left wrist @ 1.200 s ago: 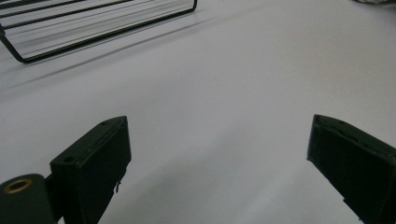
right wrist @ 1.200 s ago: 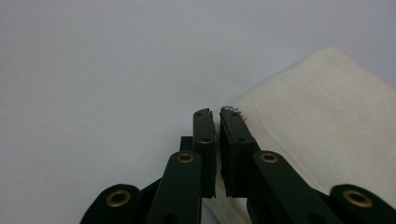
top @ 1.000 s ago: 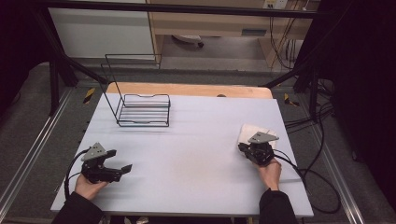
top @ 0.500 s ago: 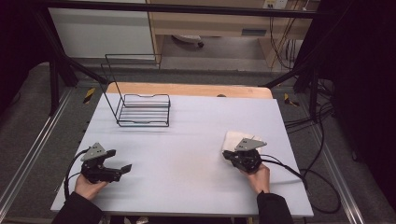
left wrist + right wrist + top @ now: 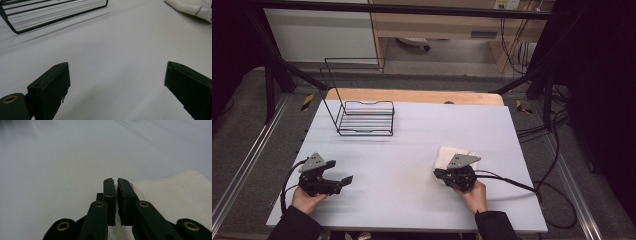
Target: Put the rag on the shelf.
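A white folded cloth [image 5: 446, 154] lies on the pale table [image 5: 412, 130] at the right, and my right gripper [image 5: 438, 173] sits over its near edge. In the right gripper view the jaws [image 5: 115, 181] stand together, shut on the cloth [image 5: 175, 195] at its edge, where a bit of red stitching shows. My left gripper [image 5: 343, 181] rests low over the table at the near left, open, with nothing between its fingers [image 5: 117, 72]. From there the cloth [image 5: 190, 7] shows far off at the top right.
A black wire rack [image 5: 364, 117] stands at the back left of the table; its base [image 5: 50, 15] shows ahead of the left gripper. A wooden board [image 5: 412, 96] runs along the far edge. Cables trail off the table's right side.
My right gripper has slid left toward the table's middle, and the white cloth has come along with it. The left gripper has stayed where it was.
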`<state>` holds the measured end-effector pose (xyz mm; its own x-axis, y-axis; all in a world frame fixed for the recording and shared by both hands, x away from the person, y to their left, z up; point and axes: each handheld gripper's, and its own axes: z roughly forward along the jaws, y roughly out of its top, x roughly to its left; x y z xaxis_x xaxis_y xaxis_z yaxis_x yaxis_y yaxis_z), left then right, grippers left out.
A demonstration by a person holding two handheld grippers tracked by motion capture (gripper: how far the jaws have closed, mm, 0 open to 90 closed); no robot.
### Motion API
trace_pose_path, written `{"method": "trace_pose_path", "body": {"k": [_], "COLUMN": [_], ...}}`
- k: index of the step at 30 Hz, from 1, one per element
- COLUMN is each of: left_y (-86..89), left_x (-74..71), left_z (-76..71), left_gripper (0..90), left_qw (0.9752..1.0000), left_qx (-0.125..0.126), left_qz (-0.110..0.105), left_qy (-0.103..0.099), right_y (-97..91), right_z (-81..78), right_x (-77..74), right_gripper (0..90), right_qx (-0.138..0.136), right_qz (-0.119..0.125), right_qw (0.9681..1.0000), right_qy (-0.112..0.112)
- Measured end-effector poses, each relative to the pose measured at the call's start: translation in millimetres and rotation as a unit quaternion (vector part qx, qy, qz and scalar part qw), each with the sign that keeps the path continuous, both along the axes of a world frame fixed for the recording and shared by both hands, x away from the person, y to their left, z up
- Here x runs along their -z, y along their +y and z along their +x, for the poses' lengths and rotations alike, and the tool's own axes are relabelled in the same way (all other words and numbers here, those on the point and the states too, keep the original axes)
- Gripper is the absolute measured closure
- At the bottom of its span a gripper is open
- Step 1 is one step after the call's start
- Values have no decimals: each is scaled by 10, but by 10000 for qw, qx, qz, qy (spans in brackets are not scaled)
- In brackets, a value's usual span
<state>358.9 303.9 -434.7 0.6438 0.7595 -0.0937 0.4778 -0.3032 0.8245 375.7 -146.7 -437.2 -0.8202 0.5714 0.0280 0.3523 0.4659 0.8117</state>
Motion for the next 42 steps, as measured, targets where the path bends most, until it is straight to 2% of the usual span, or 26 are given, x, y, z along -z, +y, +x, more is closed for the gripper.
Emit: {"method": "trace_pose_path", "body": {"k": [10,17,20,23,27,30,33,36,37,38,39,42], "left_y": [0,2,1,2,1,-4,-13,-20,-24,-29,-35,-68], "left_x": [1,3,4,5,3,2,2,4,4,2,2,-5], "left_z": [1,3,3,7,8,10,13,20,22,24,24,23], "left_gripper": [65,65,65,64,64,64,64,64,64,64,64,64], "left_qw": [10000,10000,10000,10000,10000,9999,9999,9999,9999,9999,9999,9999], "left_qx": [-5,-12,-11,-20,-45,-51,-50,-68,-72,-73,-78,-46], "left_qz": [-3,-19,-19,-25,-41,-53,-56,-59,-65,-61,-68,-34], "left_qy": [11,27,34,45,64,92,104,116,122,126,125,110], "right_y": [316,544,616,634,609,520,363,193,156,42,42,-114], "right_z": [-92,-182,-211,-208,-192,-168,-111,-34,-15,9,9,23], "right_x": [42,77,97,113,60,4,-54,-100,-108,-118,-118,-131], "right_gripper": [855,854,850,820,648,489,330,125,88,63,63,36], "right_qx": [-313,-650,-729,-691,-478,-253,-18,347,435,627,627,832], "right_qz": [40,10,6,10,186,331,440,514,467,365,365,286], "right_qw": [9994,9978,9972,9974,9984,9989,9984,9965,9959,9952,9952,9946], "right_qy": [113,121,154,189,225,218,353,558,636,654,654,547]}}
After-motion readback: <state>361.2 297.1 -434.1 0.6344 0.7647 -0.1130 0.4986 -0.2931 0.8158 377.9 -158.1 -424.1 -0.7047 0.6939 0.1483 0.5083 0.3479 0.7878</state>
